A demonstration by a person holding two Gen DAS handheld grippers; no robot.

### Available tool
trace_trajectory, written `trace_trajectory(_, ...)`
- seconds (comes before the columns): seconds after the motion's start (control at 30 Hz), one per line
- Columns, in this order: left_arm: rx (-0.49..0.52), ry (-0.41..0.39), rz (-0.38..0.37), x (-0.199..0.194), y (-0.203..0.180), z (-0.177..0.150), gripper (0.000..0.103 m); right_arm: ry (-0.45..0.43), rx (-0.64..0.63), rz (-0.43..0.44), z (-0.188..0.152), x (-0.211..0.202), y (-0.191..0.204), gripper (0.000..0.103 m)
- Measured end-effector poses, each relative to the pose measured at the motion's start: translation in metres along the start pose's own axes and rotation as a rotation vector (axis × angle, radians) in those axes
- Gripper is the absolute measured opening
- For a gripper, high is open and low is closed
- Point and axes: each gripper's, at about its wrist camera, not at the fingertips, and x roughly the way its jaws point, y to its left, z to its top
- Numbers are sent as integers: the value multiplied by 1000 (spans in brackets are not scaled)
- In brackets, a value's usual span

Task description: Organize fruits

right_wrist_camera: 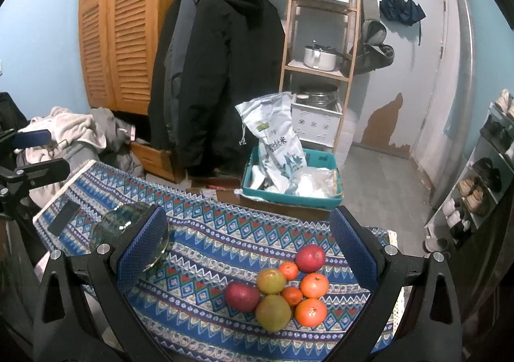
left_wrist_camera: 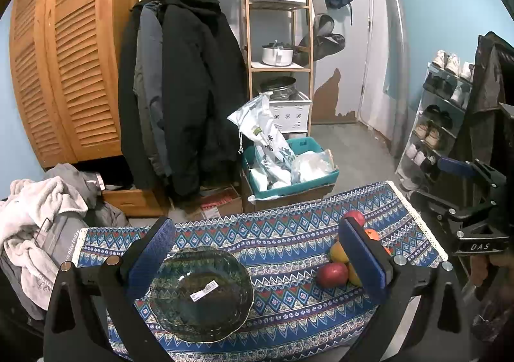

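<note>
Coats, shelves and shoe racks crowd round a small desk [right_wrist_camera: 225, 233] under a patterned cloth, fruit bunched at one end, glass bowl [left_wrist_camera: 200, 293] at the other. Both tools hover spread and empty: the left tool [left_wrist_camera: 257, 265] over the bowl, the right tool [right_wrist_camera: 247, 249] above the fruit pile [right_wrist_camera: 282, 288]. Trouble spots? Those pieces touch, so plucking one apple [right_wrist_camera: 241, 296] could send oranges rolling off the near edge, and a heavy drop might chip that glass.
</note>
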Motion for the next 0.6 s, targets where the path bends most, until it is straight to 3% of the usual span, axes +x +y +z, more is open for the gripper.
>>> trace_trajectory(0.6, 2, -4, 4, 0, 3, -1, 103, 11, -20, 4, 2, 1, 2, 100)
